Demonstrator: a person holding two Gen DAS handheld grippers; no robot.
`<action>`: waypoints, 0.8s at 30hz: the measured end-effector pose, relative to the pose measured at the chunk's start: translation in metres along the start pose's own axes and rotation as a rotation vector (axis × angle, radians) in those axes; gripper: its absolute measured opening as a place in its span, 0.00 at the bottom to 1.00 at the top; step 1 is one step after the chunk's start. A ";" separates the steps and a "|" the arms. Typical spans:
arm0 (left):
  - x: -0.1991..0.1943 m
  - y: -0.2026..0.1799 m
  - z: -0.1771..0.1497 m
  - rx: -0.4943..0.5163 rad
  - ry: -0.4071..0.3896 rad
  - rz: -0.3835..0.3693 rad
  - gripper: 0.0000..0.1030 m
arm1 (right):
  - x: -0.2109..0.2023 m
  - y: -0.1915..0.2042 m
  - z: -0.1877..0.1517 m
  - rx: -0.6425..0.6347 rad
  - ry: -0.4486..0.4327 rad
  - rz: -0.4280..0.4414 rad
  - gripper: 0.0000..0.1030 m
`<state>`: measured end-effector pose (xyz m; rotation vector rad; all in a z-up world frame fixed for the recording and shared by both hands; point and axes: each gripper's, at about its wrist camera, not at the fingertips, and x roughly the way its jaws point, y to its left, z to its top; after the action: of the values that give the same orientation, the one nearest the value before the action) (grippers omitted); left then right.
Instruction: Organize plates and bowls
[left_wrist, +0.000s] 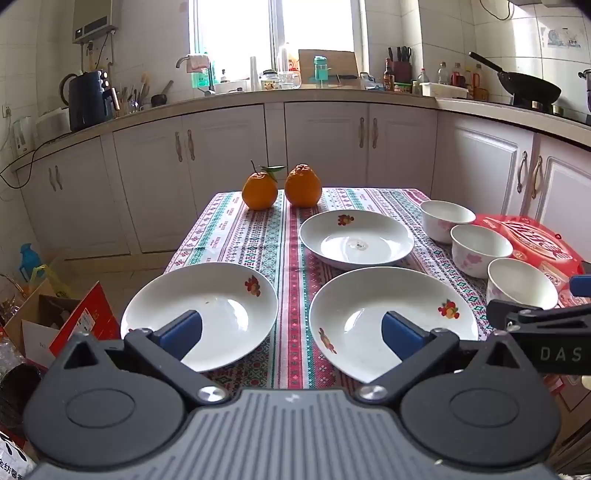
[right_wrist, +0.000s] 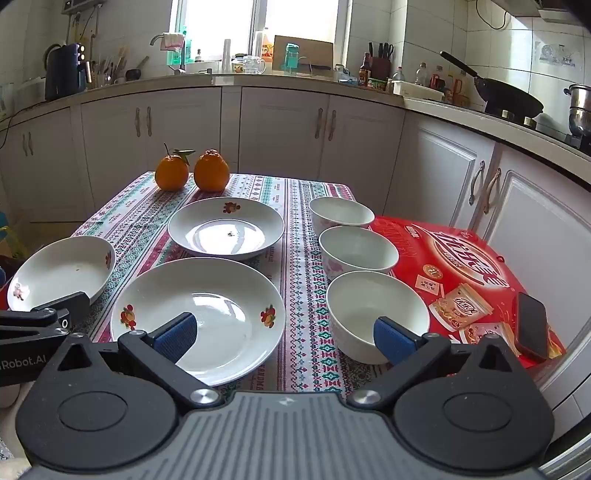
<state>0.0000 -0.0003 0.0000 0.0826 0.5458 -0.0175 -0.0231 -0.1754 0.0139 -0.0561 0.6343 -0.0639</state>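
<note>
Three white plates with fruit prints lie on the patterned tablecloth: a near-left plate (left_wrist: 207, 310) (right_wrist: 62, 269), a near-middle plate (left_wrist: 388, 317) (right_wrist: 207, 310) and a far plate (left_wrist: 356, 238) (right_wrist: 225, 227). Three white bowls with pink flowers stand in a row at the right: far bowl (left_wrist: 445, 218) (right_wrist: 340, 214), middle bowl (left_wrist: 480, 247) (right_wrist: 358, 249), near bowl (left_wrist: 521, 280) (right_wrist: 376, 310). My left gripper (left_wrist: 291, 332) hovers open above the gap between the two near plates. My right gripper (right_wrist: 284, 334) hangs open between the near-middle plate and the near bowl. Neither holds anything.
Two oranges (left_wrist: 280, 188) (right_wrist: 192, 171) sit at the table's far edge. A red snack box (right_wrist: 469, 273) with a phone (right_wrist: 532, 321) on it lies right of the bowls. Cardboard boxes (left_wrist: 55, 321) stand on the floor at the left. Kitchen cabinets (right_wrist: 280, 125) run behind.
</note>
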 end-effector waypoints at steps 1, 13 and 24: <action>0.000 0.000 0.000 0.002 -0.001 0.005 1.00 | 0.000 0.000 0.000 -0.005 0.000 -0.003 1.00; 0.000 0.002 0.000 -0.021 0.004 -0.001 1.00 | -0.002 0.003 0.001 -0.018 -0.017 -0.012 1.00; -0.001 0.003 0.000 -0.027 -0.001 -0.001 0.99 | -0.003 0.002 0.002 -0.022 -0.018 -0.009 1.00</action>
<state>-0.0007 0.0026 0.0010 0.0564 0.5451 -0.0111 -0.0246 -0.1732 0.0171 -0.0810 0.6171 -0.0646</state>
